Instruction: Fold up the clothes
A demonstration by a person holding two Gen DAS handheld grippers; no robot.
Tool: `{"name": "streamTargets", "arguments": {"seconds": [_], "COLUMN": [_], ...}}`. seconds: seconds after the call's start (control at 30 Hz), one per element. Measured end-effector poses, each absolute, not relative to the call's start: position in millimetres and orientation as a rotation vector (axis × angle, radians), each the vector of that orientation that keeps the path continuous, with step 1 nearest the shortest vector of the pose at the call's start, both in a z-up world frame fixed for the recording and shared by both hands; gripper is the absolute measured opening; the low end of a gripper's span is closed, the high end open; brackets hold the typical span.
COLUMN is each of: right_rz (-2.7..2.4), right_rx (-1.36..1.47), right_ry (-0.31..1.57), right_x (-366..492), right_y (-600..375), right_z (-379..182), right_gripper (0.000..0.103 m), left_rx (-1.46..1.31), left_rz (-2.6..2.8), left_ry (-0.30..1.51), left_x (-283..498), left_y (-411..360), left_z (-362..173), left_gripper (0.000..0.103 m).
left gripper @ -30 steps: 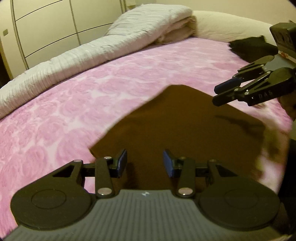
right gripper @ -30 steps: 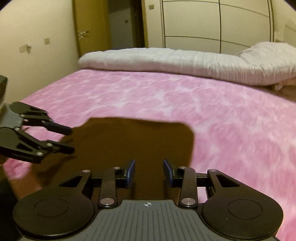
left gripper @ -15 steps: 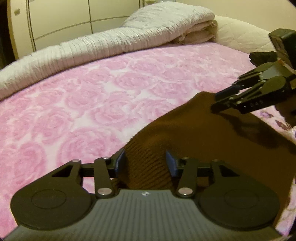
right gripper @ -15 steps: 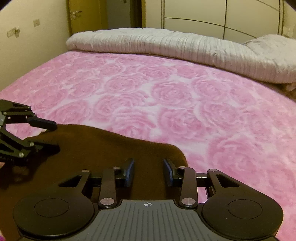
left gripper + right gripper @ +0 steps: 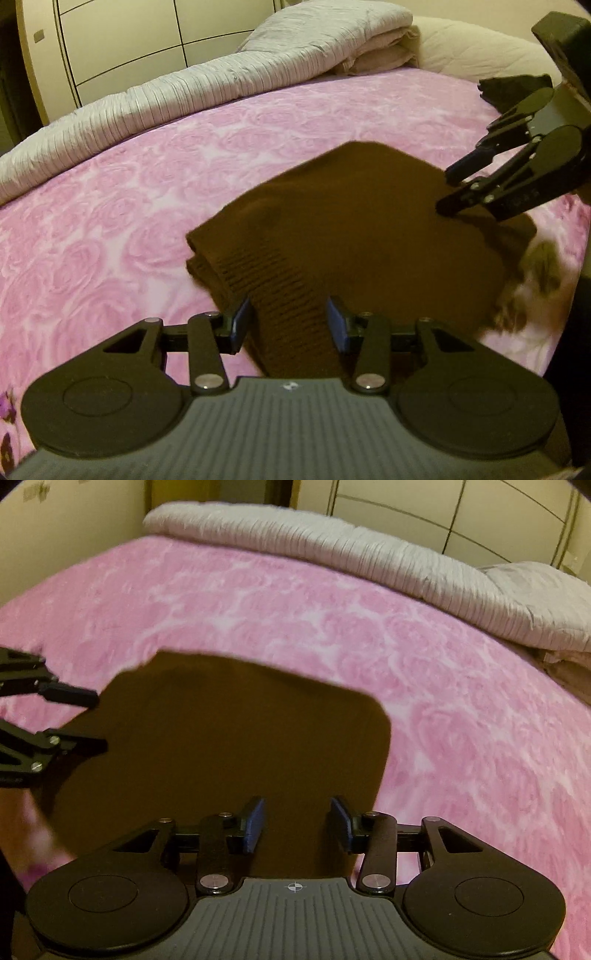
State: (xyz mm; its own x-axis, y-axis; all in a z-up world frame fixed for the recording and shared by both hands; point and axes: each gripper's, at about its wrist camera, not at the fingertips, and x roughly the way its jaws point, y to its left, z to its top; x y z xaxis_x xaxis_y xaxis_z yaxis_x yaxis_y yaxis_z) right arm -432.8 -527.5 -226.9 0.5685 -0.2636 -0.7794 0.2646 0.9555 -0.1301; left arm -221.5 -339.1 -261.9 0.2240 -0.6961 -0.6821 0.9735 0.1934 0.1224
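Right now we have a brown sweater (image 5: 354, 229) lying on the pink bed (image 5: 110, 229), doubled over so that two layers show at the edge ahead and to the left of our left gripper (image 5: 290, 328). That gripper stands parted, its blue pads either side of the ribbed band without pinching it. Our right gripper (image 5: 297, 823) is likewise parted over the plain brown cloth, holding nothing; from the left wrist view its tips hover just over, or perhaps touching, the far right part of the sweater.

We judge the fold is being laid or smoothed, though a fresh grasp would look the same. To do it well, we should keep both grippers level with each other, work opposite ends of the same edge, and lay the cloth flat so the layers line up without bunching.

The sweater's long axis seems to run from the left gripper toward the right one, ribbed band nearest the left. A grey quilt (image 5: 369, 550) lies well beyond.
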Motion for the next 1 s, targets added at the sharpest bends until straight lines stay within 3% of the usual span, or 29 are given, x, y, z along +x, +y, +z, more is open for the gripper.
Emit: {"name": "streamTargets", "arguments": {"seconds": [0.4, 0.53, 0.67, 0.8, 1.0], "right_rz": [-0.325, -0.327, -0.294, -0.182, -0.093], "right_rx": [-0.060, -0.081, -0.175, -0.363, -0.681], "right_ry": [0.914, 0.908, 0.847, 0.777, 0.846], "right_x": [-456.7, -464.7, -481.2, -506.6, -513.8], "right_y": [-511.8, -507.3, -491.5, -460.8, -433.9], "right_z": [-224.1, -222.3, -213.4, -219.6, -271.1], "right_gripper": [0.049, 0.051, 0.070, 0.079, 0.079], "left_rx": [0.741, 0.833, 0.922, 1.054, 1.155], "left_rz": [-1.216, -1.243, -1.290, -1.314, -1.328], "left_ry": [0.365, 0.250, 0.090, -0.056, -0.111], "left_x": [-253.9, -278.6, -306.1, -331.4, -340.6], "left_y": [-298.4, -284.8, -271.6, -267.6, -284.2], "left_z": [-231.2, -236.9, -249.1, -268.3, -291.7], "left_gripper": [0.041, 0.050, 0.068, 0.075, 0.077]}}
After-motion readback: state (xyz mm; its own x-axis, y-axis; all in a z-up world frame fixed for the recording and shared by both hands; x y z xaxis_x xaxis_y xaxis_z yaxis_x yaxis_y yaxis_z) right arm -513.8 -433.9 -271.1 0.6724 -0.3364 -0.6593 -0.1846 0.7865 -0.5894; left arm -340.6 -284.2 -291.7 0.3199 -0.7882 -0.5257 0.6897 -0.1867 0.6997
